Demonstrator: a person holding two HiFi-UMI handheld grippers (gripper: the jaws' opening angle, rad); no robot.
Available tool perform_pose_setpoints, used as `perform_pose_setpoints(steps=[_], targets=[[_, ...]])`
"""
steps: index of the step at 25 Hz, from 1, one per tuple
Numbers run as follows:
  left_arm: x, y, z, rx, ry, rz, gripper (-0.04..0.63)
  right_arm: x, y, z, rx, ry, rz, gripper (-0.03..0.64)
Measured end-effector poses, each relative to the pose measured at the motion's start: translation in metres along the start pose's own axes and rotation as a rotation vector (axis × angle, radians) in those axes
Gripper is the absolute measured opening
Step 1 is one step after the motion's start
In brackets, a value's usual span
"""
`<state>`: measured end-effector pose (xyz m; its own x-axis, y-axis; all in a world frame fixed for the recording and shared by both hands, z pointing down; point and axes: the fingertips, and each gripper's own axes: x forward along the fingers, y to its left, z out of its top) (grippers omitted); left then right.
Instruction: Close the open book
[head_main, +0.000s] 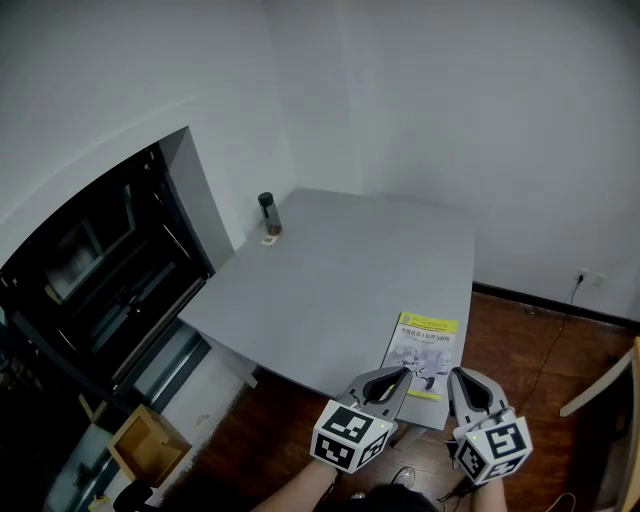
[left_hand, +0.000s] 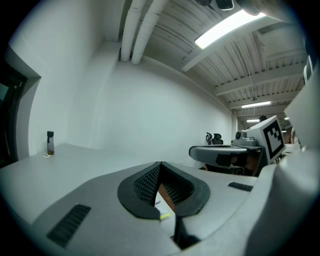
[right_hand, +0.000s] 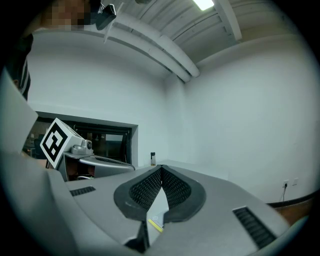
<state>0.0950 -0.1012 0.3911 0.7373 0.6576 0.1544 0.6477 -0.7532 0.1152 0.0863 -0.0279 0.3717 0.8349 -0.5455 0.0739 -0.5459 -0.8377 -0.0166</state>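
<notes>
- Book (head_main: 425, 355) lies flat near the right corner of the counter's near edge. One printed face is up, with a yellow band across its far end.
- The counter (head_main: 330, 270) is a plain grey top pushed into the corner of the white walls.
- The left gripper (head_main: 400, 375) hangs at the near edge with its jaws pressed together and nothing between them. Its tip is over the book's near left corner, but I cannot tell whether it touches.
- The right gripper (head_main: 458, 378) sits just beside the left one, off the book's near right corner. Its jaws are also closed tip to tip and hold nothing.
- A dark bottle (head_main: 268, 213) stands upright at the far left corner, well apart from the book, with a small pale tag (head_main: 269, 241) just beside its foot.
- A dark window (head_main: 90, 290) fills the left wall beside the counter.
- An open cardboard box (head_main: 148, 442) sits on the wooden floor (head_main: 520, 340) below the window.
- A wall socket (head_main: 583, 276) on the right wall has a cable (head_main: 553, 345) trailing from it across the floor.
</notes>
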Motion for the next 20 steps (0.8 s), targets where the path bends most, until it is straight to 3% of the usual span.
perform_pose_setpoints(steps=[20], targets=[[-0.007,0.004,0.001,0.013,-0.004,0.001,0.005,0.001,0.012,0.002,0.012,-0.001,0.034,0.003]])
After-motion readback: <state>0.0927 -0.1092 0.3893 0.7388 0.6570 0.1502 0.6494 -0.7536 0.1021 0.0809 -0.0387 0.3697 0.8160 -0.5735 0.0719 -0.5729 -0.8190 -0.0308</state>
